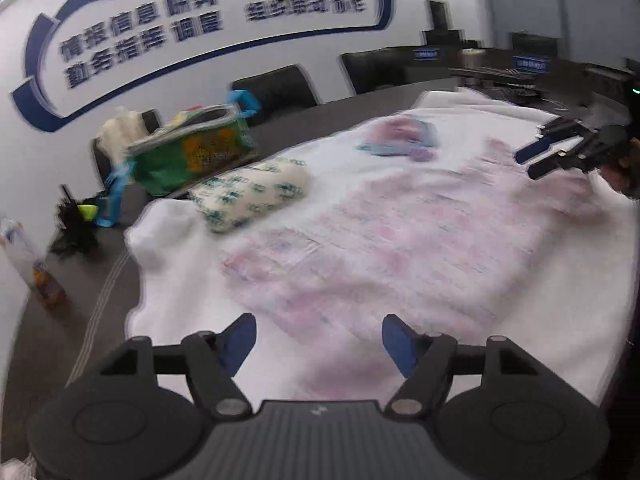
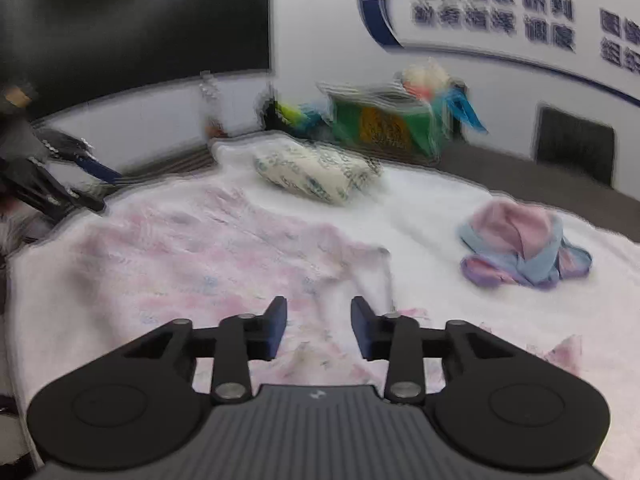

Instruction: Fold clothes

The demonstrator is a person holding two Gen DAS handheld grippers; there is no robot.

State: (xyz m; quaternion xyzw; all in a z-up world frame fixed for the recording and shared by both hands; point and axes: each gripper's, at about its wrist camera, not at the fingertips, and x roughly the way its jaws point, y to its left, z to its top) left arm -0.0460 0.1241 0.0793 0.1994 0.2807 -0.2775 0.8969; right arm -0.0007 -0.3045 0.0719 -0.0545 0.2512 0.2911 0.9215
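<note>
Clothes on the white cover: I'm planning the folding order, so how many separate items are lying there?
3: a pink floral garment spread flat nearest both grippers, a crumpled pink-and-blue piece farther right, and a folded green-patterned bundle by the green bag, which may hide more.

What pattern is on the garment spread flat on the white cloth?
A faint pink print on white, with small bluish flecks; motion blur hides the detail. Right wrist view shows it best.

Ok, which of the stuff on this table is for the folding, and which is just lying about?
For the folding: pink garment, crumpled pink-blue clothes, white cloth beneath them, both open grippers, left, right.

Lying about: pillow, green bag, bottle.
</note>
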